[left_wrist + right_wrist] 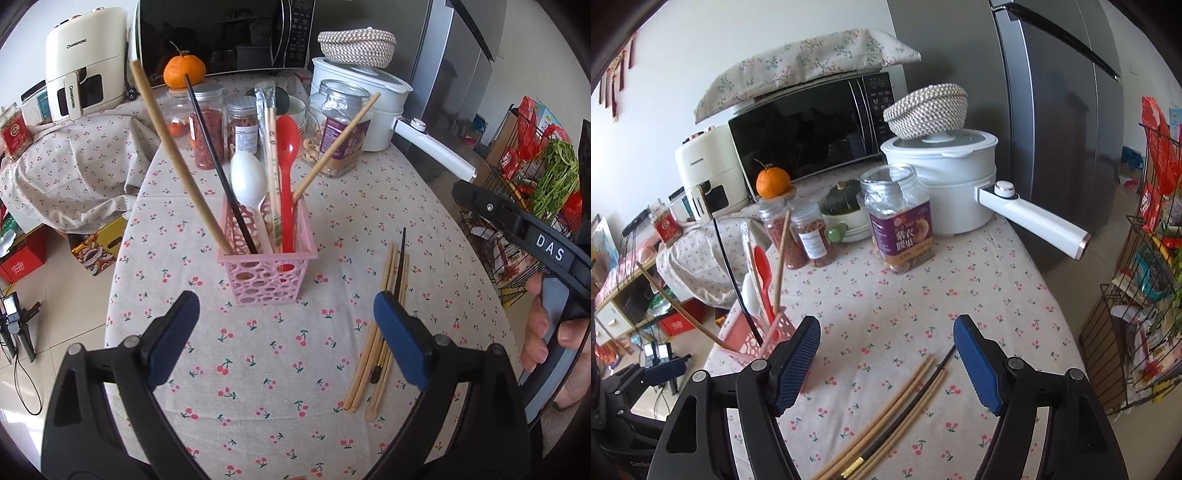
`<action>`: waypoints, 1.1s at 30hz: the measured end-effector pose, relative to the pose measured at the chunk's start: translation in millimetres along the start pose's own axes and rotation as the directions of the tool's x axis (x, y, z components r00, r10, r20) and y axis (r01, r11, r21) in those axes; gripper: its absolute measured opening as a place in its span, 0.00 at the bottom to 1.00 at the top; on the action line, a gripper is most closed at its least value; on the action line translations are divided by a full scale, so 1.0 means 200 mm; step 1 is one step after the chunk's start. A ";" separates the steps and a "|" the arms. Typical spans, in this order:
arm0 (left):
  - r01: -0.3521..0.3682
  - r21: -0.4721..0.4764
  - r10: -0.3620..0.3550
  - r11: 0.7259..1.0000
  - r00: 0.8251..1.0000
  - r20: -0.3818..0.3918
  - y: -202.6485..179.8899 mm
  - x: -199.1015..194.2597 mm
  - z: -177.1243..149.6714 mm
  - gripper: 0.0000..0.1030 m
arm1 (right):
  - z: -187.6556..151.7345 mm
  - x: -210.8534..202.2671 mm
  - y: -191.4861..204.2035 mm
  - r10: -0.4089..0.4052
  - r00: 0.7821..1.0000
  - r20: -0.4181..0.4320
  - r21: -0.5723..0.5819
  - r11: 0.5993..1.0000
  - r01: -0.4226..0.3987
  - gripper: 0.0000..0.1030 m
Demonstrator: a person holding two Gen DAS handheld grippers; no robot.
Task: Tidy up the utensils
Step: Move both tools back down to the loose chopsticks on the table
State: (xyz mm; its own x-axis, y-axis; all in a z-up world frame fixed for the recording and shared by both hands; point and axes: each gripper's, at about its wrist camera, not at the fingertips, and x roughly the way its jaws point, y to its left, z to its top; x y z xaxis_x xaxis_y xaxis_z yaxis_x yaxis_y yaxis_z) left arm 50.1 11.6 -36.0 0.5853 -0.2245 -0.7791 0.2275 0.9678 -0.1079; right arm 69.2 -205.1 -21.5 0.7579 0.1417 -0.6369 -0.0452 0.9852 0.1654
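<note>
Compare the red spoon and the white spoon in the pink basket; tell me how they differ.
The red spoon is bright red, while the white spoon is plain white. The red spoon's bowl is narrower and reaches higher; the white spoon's bowl is broader and sits lower. Both stand handle-down, bowl up, side by side in the pink basket among chopsticks.

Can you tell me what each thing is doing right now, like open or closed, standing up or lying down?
Left gripper: open, holding nothing.
Right gripper: open, holding nothing.
Pink basket: upright, holding utensils.
Red spoon: standing in the basket.
White spoon: standing in the basket.
Loose chopsticks: lying flat on the tablecloth.
Big nut jar: no lid visible, upright.
White pot: lid on.
</note>
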 end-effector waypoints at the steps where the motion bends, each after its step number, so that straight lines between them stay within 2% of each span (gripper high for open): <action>1: -0.002 0.008 0.002 1.000 1.000 -0.013 -0.02 0.02 -0.01 0.92 | -0.02 0.03 -0.02 -0.010 0.999 -0.036 -0.005 1.000 0.010 0.74; 4: -0.007 0.027 0.008 1.000 0.999 -0.049 -0.06 0.07 -0.04 0.92 | -0.08 0.12 -0.06 -0.068 0.987 -0.146 -0.041 0.997 0.062 0.74; 7: -0.006 0.037 0.010 0.999 0.996 -0.090 -0.09 0.13 -0.06 0.92 | -0.15 0.22 -0.11 -0.118 0.962 -0.247 -0.068 0.992 0.104 0.74; 16: -0.011 0.049 0.020 0.999 0.984 -0.178 -0.14 0.26 -0.10 0.92 | -0.27 0.45 -0.23 -0.132 0.886 -0.445 -0.049 0.991 0.123 0.74; 19: -0.017 0.055 0.027 0.998 0.983 -0.181 -0.14 0.28 -0.10 0.92 | -0.28 0.49 -0.23 -0.137 0.872 -0.470 -0.044 0.990 0.131 0.74; 33: -0.016 0.051 0.025 0.999 0.982 -0.187 -0.12 0.27 -0.09 0.92 | -0.29 0.62 -0.18 -0.199 0.838 -0.508 -0.094 0.980 0.176 0.76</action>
State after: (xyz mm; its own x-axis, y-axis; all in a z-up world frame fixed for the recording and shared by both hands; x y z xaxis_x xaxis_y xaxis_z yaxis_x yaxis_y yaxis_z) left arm 62.3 -21.4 -87.7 0.4353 -0.1751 -0.8831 0.2575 0.9641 -0.0642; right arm 127.0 -217.4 -149.7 0.3129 -0.0286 -0.9494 0.0283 0.9994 -0.0207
